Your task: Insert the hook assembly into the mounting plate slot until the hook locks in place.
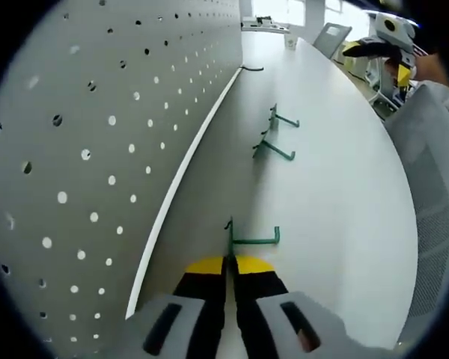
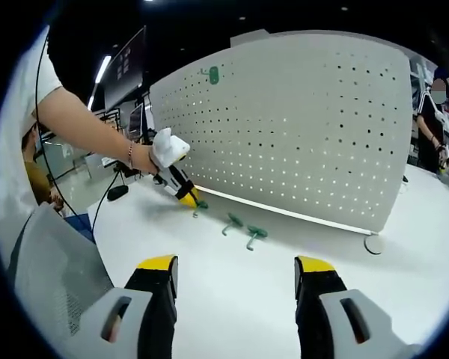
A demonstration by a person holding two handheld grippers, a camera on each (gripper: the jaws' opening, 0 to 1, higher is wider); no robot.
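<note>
In the left gripper view, the left gripper (image 1: 230, 263) is clenched on the stem of a green wire hook (image 1: 248, 238) lying on the smooth white table (image 1: 337, 194), its long arm running crosswise to the jaws, beside the perforated white pegboard (image 1: 112, 127); two more green hooks (image 1: 275, 134) lie farther along. In the right gripper view, the right gripper (image 2: 236, 275) hangs released, jaws wide apart, above the table, facing the pegboard, where a small green piece (image 2: 213, 74) sits high up.

White table (image 1: 344, 187); green hooks (image 1: 273, 134) lie beside upright pegboard (image 1: 112, 134).
</note>
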